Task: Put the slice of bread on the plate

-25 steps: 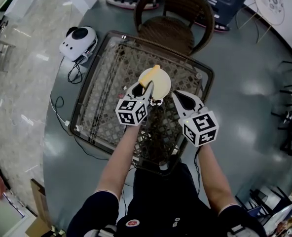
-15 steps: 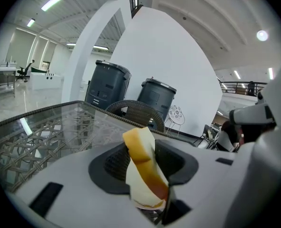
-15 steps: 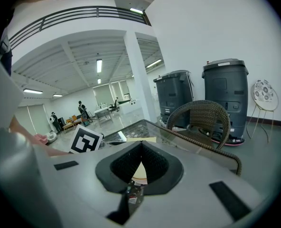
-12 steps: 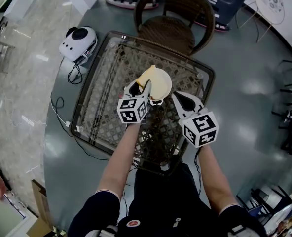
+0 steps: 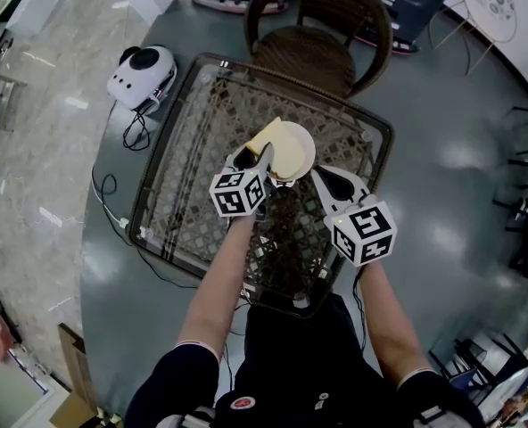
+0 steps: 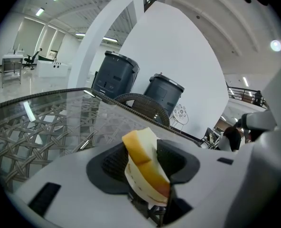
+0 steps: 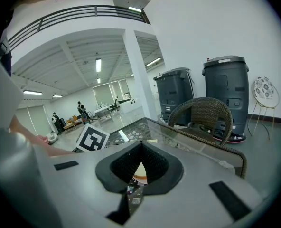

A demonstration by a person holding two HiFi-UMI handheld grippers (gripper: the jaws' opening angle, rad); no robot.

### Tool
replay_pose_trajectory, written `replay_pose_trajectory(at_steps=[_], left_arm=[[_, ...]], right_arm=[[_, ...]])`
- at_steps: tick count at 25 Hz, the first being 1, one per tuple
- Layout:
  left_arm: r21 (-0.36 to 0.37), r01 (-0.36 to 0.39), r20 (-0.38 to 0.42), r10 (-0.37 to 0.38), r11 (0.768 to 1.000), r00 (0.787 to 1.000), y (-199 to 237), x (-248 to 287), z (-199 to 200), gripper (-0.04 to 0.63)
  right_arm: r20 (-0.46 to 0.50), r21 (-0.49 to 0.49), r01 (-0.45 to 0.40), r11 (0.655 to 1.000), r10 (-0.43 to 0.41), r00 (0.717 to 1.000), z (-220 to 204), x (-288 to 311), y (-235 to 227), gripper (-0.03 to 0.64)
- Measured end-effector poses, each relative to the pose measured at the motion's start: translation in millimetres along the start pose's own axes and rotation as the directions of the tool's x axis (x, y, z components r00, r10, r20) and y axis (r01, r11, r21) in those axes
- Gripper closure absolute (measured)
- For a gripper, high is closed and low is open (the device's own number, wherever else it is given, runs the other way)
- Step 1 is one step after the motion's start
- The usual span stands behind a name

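Note:
The bread slice (image 5: 266,135), pale with an orange crust, leans tilted on the left rim of the round cream plate (image 5: 300,146) on the glass table. My left gripper (image 5: 261,156) straddles it. In the left gripper view the bread (image 6: 139,148) stands between the dark pads (image 6: 113,163) with the plate (image 6: 138,188) under it. The jaws have just been opening and the gripper (image 6: 144,161) is open around the slice. My right gripper (image 5: 321,176) hovers just right of the plate, shut and empty. Its tips (image 7: 141,151) meet, with the plate (image 7: 139,173) showing below them.
The glass top lies on a wicker table frame (image 5: 161,185). A wicker chair (image 5: 322,34) stands at the table's far side. On the floor at the left sits a white device (image 5: 142,75) with a cable. Two grey bins (image 7: 223,96) stand beyond the chair.
My left gripper has sunk toward the plate with the bread and its jaws have spread. The slice now leans at the plate's left edge. The right gripper has stayed put.

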State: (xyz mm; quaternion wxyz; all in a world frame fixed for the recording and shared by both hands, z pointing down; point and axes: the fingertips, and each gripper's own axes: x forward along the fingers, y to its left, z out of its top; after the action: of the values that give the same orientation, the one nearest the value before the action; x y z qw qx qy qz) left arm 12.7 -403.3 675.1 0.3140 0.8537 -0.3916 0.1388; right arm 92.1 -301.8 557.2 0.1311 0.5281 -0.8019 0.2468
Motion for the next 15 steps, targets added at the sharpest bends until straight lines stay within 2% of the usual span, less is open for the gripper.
replay_pose_trajectory(at_steps=[5,11,15], left_arm=[[0.012,-0.016,-0.017,0.017,1.000,1.000,4,0,-1,0.396],[0.105,-0.079,-0.042,0.084,0.991,0.996,10,-3,-1,0.354],[0.159,-0.098,-0.074,0.110,0.983,0.991,14,-3,-6,0.350]], right_arm=[[-0.002,0.002,-0.005,1.000,0.005,1.000,0,5,4,0.611],[0.001,-0.003,0.000,1.000,0.000,1.000,1,5,6,0.611],[0.003,-0.003,0.004,1.000,-0.004,1.000,2,4,7,0.610]])
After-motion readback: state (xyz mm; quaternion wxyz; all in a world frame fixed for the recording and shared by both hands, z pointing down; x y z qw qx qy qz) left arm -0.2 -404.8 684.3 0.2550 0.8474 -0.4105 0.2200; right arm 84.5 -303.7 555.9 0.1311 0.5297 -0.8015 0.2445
